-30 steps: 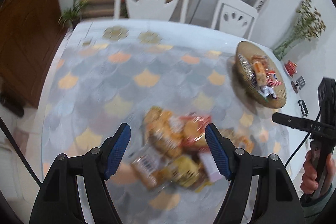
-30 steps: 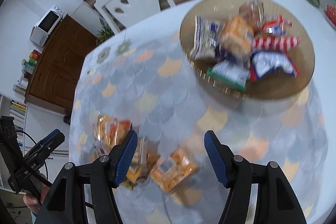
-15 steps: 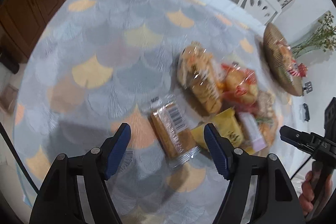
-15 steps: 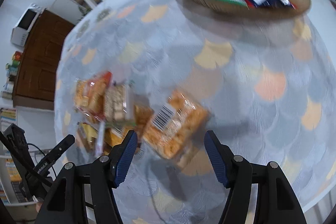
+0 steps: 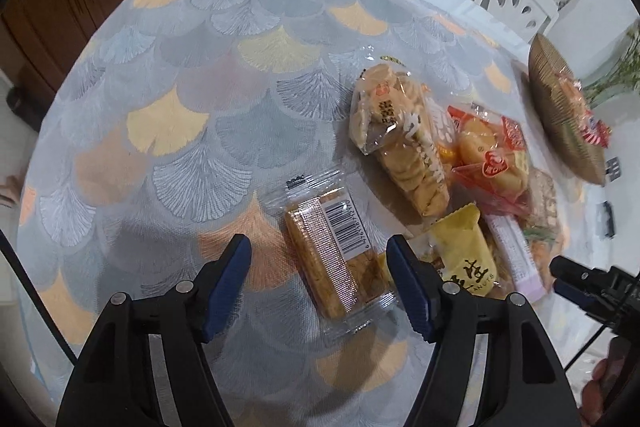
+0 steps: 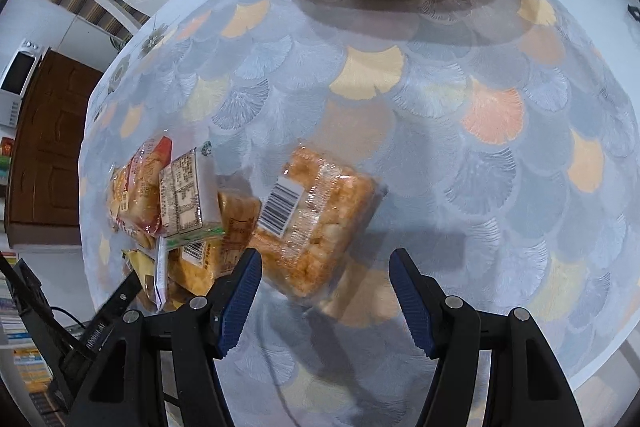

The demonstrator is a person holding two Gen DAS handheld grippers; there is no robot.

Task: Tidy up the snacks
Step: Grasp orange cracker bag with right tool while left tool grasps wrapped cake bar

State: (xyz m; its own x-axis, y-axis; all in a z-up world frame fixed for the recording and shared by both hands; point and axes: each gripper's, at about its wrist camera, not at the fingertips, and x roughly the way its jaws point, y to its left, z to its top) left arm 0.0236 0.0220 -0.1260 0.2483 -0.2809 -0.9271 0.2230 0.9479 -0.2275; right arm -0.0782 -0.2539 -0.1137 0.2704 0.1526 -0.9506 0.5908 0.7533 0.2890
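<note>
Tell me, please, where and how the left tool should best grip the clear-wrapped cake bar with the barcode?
Probably across the narrow width of the cake bar, from above. It lies flat, long axis roughly between the open left tool's fingers; the yellow packet crowds its right edge.

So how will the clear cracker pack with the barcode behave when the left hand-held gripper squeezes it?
The cracker pack looks light. Its glossy wrapper may slip and crinkle, and the crackers inside probably crack under a hard squeeze.

Even indoor light falls from above, casting soft grey shadows on the tablecloth (image 5: 224, 115) under both tools. Glare glints off the plastic wrappers (image 6: 316, 215). The fisheye bends the room's edges into dark corners.
</note>
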